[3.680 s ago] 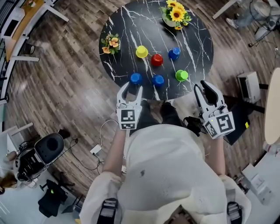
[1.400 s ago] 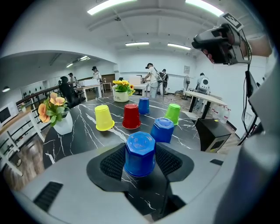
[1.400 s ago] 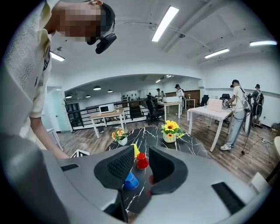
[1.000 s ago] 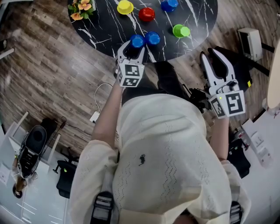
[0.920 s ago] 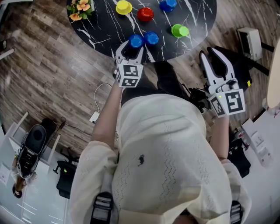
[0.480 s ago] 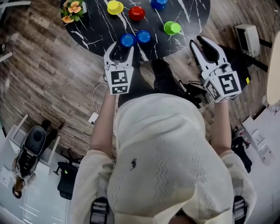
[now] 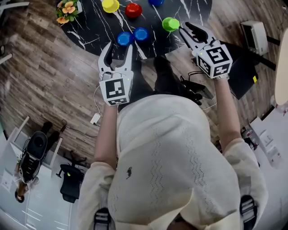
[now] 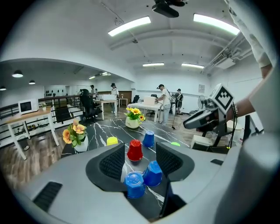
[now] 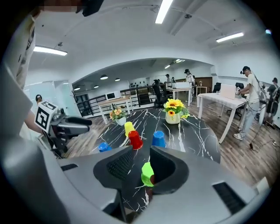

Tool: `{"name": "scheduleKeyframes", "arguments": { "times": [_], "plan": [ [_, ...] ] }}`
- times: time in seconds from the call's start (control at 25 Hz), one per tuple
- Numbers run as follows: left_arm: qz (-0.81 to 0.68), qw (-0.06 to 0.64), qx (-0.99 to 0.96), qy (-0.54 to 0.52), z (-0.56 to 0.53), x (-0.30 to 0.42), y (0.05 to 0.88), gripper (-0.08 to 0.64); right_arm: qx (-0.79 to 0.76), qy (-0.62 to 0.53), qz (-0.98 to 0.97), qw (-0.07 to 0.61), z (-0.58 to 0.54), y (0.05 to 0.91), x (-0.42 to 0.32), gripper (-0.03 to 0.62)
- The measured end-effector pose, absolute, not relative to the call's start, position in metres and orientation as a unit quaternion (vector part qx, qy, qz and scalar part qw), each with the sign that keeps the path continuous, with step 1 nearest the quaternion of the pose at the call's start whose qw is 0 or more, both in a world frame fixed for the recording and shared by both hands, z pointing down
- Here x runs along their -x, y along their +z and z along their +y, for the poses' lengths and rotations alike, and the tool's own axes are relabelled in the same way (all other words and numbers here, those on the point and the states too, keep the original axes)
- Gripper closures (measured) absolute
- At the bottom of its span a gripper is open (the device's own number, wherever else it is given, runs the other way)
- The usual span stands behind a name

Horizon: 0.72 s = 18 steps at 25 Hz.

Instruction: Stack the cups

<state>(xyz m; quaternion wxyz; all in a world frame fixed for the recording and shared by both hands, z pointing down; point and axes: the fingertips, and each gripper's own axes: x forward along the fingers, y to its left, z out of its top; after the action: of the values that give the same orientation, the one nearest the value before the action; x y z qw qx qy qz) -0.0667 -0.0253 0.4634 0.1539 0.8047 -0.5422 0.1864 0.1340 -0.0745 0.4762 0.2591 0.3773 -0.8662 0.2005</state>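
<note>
A person stands at the near rim of a round black desk (image 7: 94, 20), a gripper in each hand. The left gripper (image 7: 118, 48) hangs over that rim, jaws wide and nothing between the pads. Just beyond its tips, two blue cups (image 7: 124, 38) stand side by side, close to the edge. The right gripper (image 7: 185, 26), jaws partway apart and just eased wider, is at the green cup (image 7: 170, 24) near the rim on the right. The right gripper view shows the cup between the jaws, close to one and not pinched; contact cannot be told. Farther in stand the red cup (image 7: 133, 10), the yellow cup (image 7: 110, 5) and a third blue cup (image 8: 148, 138), with bare marble between them and the front cups. All the cups stand singly, upside down. Flowers (image 7: 65, 9) sit at the left rim, and wood floor (image 7: 54, 67) lies open beside it.
</note>
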Motion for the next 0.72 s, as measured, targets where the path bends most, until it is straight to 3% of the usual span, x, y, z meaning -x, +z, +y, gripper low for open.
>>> {"name": "scheduleKeyframes", "arguments": {
  "times": [0.32, 0.72],
  "plan": [
    [-0.559, 0.144, -0.803, 0.151, -0.027, 0.060, 0.419, 0.316, -0.359, 0.227, -0.841, 0.334, -0.078, 0.556, -0.143, 0.371],
    [-0.566, 0.141, -0.798, 0.151, -0.023, 0.058, 0.411, 0.316, -0.341, 0.211, -0.833, 0.381, -0.084, 0.593, -0.139, 0.344]
  ]
}}
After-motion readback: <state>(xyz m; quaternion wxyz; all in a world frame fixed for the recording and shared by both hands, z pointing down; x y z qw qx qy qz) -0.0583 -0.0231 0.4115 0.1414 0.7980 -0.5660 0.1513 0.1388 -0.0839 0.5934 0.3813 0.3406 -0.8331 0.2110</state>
